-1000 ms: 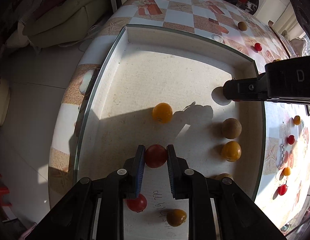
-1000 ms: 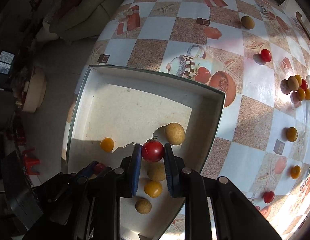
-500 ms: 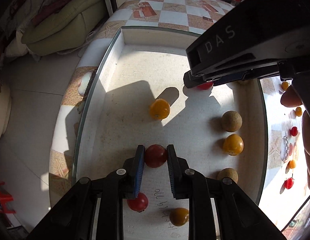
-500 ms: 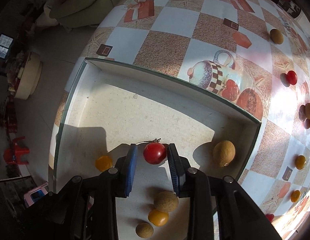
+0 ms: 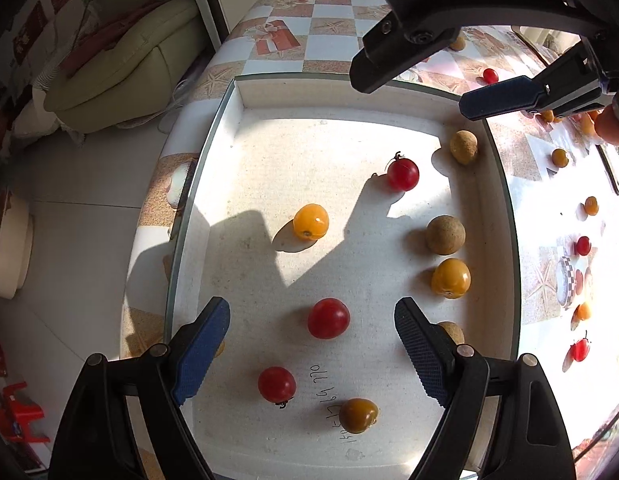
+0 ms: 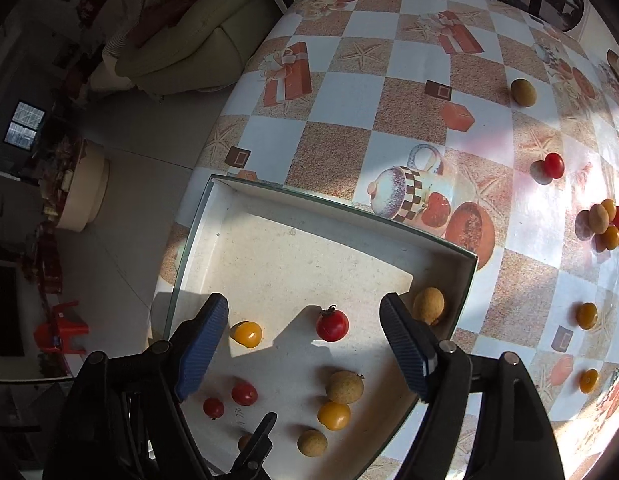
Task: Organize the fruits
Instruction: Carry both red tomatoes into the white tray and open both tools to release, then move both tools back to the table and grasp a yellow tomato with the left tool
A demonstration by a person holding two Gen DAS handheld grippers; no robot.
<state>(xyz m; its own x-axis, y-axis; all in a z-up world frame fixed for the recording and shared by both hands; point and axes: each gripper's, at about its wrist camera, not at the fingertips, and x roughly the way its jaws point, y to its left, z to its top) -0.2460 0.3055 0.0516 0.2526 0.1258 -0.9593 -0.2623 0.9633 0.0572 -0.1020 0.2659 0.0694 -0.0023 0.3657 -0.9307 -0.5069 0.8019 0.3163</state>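
A white tray (image 5: 497, 216) on the table holds several small fruits. My left gripper (image 5: 311, 344) is open above it, and a red tomato (image 5: 328, 318) lies on the tray floor between its fingers. My right gripper (image 6: 303, 334) is open too, above a red tomato with a stem (image 6: 332, 325), which also shows in the left wrist view (image 5: 403, 174). Yellow tomatoes (image 5: 311, 222) and brown longans (image 5: 445, 235) lie around them. The right gripper (image 5: 441, 68) hangs over the tray's far right corner in the left wrist view.
The checked tablecloth (image 6: 389, 120) carries loose fruit: a longan (image 6: 523, 92), a red tomato (image 6: 553, 165), a small pile (image 6: 607, 224) and yellow tomatoes (image 6: 586, 315). The tray (image 6: 349, 216) sits at the table's edge; floor and a green sofa (image 6: 197, 32) lie beyond.
Both grippers have opened and let go of their red tomatoes, which now rest in the tray. The right gripper moved farther into the tray, then lifted away.
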